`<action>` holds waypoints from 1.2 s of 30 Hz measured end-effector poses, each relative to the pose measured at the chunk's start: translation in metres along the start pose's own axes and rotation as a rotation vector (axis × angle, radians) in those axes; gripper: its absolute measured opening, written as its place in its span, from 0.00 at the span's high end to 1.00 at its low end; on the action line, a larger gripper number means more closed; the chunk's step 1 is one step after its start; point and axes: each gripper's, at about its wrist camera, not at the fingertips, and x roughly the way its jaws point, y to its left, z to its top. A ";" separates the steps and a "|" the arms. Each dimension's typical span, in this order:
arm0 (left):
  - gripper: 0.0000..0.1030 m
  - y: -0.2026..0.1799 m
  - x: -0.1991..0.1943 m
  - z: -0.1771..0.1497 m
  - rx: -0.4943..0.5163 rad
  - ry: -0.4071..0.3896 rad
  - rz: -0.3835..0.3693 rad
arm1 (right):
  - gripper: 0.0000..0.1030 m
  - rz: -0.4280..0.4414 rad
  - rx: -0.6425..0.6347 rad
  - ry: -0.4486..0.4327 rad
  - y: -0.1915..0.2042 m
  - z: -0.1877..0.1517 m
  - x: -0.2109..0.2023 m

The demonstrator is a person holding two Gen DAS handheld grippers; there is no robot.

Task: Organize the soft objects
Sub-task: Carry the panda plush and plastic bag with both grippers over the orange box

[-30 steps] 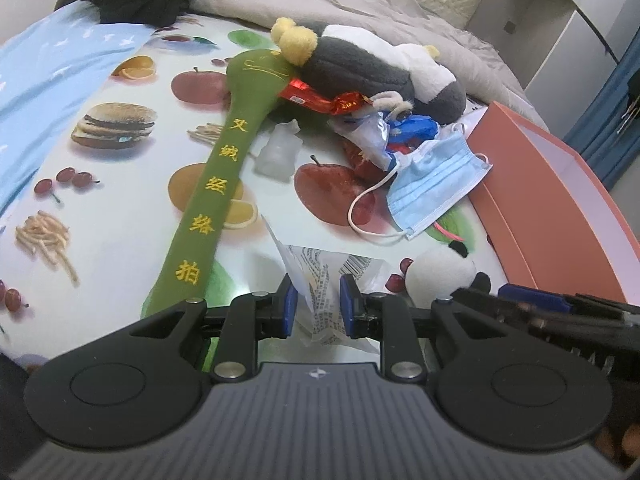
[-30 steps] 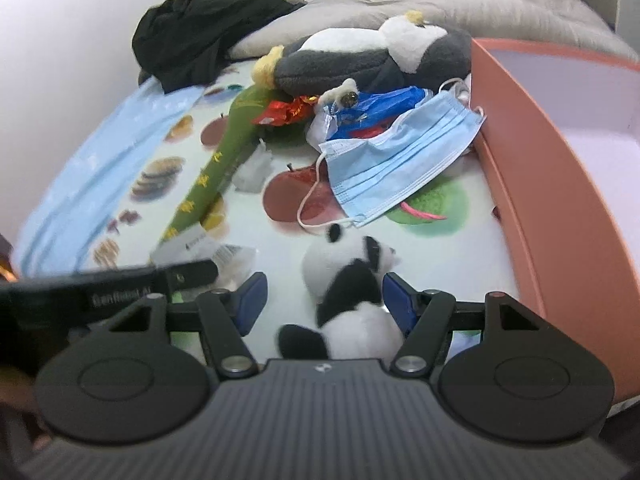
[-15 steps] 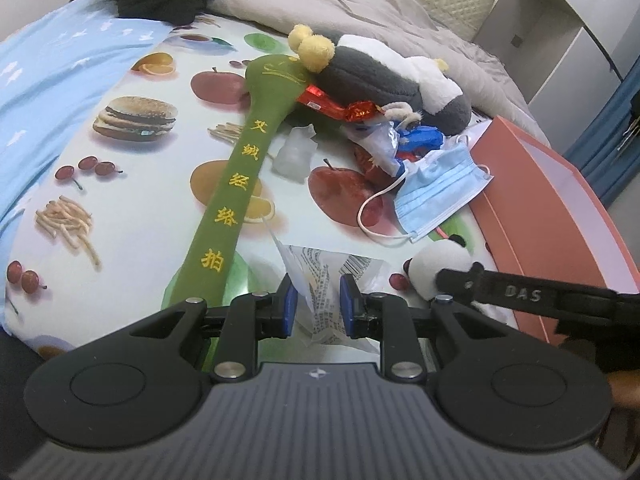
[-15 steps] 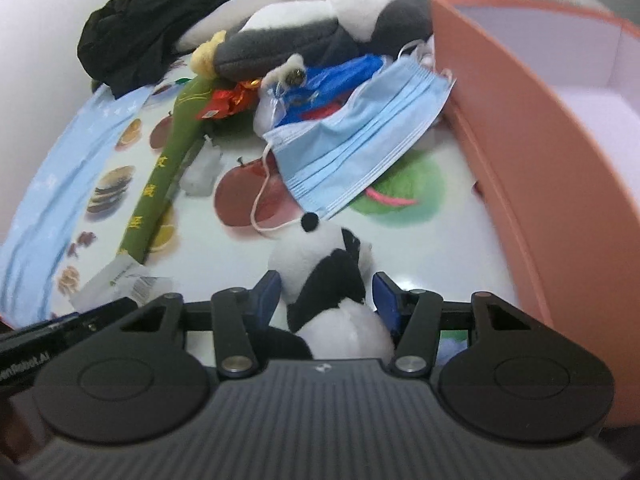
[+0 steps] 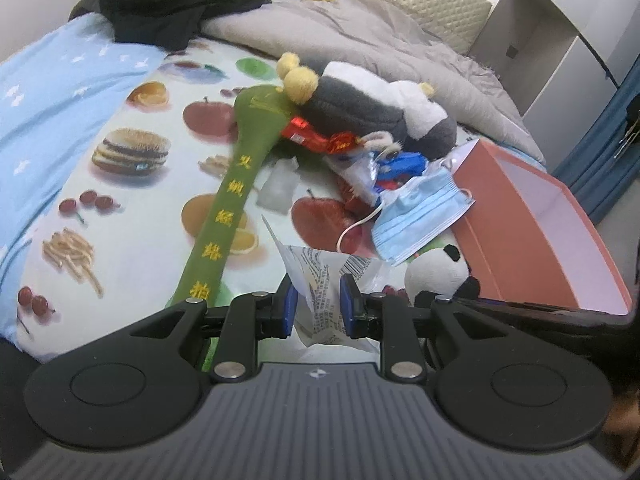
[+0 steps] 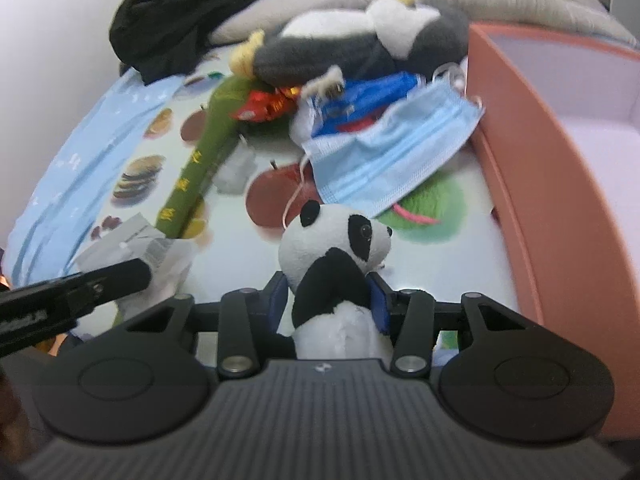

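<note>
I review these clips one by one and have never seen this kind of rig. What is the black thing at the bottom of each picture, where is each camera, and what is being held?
There is no robot: a person holds a two-finger gripper in each hand, each with a fisheye camera looking along its fingers. The black shape is the gripper's own body.

In the left wrist view, the left gripper is clamped on a crinkly clear wrapper. In the right wrist view, the right gripper is closing around a small plush panda.

Both look over a bed with a fruit-print sheet. On it lie a long green pad, a grey-and-white plush, a blue face mask and snack wrappers. An orange box stands at the right.
</note>
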 end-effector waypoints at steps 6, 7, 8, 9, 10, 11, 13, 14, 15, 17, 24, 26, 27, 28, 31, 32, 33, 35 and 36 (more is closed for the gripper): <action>0.74 -0.014 -0.013 0.011 0.009 -0.025 -0.019 | 0.55 -0.010 -0.009 -0.054 0.000 0.007 -0.036; 0.74 -0.018 -0.016 0.012 0.013 -0.029 -0.024 | 0.55 -0.009 -0.007 -0.065 0.000 0.009 -0.043; 0.74 -0.021 -0.018 0.013 0.017 -0.031 -0.030 | 0.55 -0.008 -0.004 -0.077 0.000 0.010 -0.049; 0.74 -0.025 -0.020 0.014 0.022 -0.033 -0.036 | 0.55 -0.010 -0.004 -0.092 -0.001 0.011 -0.057; 0.74 -0.028 -0.022 0.015 0.025 -0.035 -0.043 | 0.55 -0.014 -0.007 -0.103 -0.001 0.013 -0.062; 0.74 -0.031 -0.024 0.016 0.028 -0.037 -0.049 | 0.55 -0.020 -0.012 -0.114 -0.001 0.014 -0.068; 0.74 -0.039 -0.027 0.019 0.036 -0.043 -0.064 | 0.55 -0.030 -0.017 -0.135 -0.003 0.015 -0.080; 0.74 -0.043 -0.029 0.020 0.042 -0.047 -0.071 | 0.55 -0.031 -0.016 -0.145 -0.004 0.015 -0.085; 0.74 -0.047 -0.031 0.020 0.047 -0.049 -0.077 | 0.55 -0.034 -0.013 -0.155 -0.006 0.015 -0.090; 0.74 -0.056 -0.034 0.022 0.060 -0.053 -0.093 | 0.55 -0.049 -0.011 -0.172 -0.010 0.015 -0.101; 0.74 -0.091 -0.049 0.024 0.117 -0.076 -0.177 | 0.55 -0.103 0.015 -0.245 -0.025 0.011 -0.139; 0.74 -0.102 -0.053 0.024 0.136 -0.081 -0.206 | 0.55 -0.117 0.029 -0.264 -0.029 0.006 -0.151; 0.74 -0.106 -0.055 0.023 0.146 -0.081 -0.218 | 0.55 -0.128 0.036 -0.273 -0.032 0.004 -0.156; 0.74 -0.112 -0.056 0.021 0.156 -0.079 -0.233 | 0.55 -0.143 0.043 -0.280 -0.034 0.001 -0.161; 0.74 -0.125 -0.057 0.019 0.180 -0.068 -0.267 | 0.55 -0.180 0.075 -0.292 -0.043 -0.008 -0.172; 0.74 -0.130 -0.057 0.017 0.192 -0.064 -0.276 | 0.55 -0.189 0.085 -0.295 -0.046 -0.011 -0.175; 0.74 -0.135 -0.058 0.016 0.203 -0.061 -0.285 | 0.55 -0.198 0.097 -0.300 -0.049 -0.015 -0.179; 0.74 -0.144 -0.058 0.013 0.220 -0.052 -0.304 | 0.55 -0.223 0.116 -0.302 -0.055 -0.021 -0.184; 0.74 -0.147 -0.057 0.012 0.226 -0.047 -0.312 | 0.55 -0.237 0.126 -0.303 -0.058 -0.024 -0.186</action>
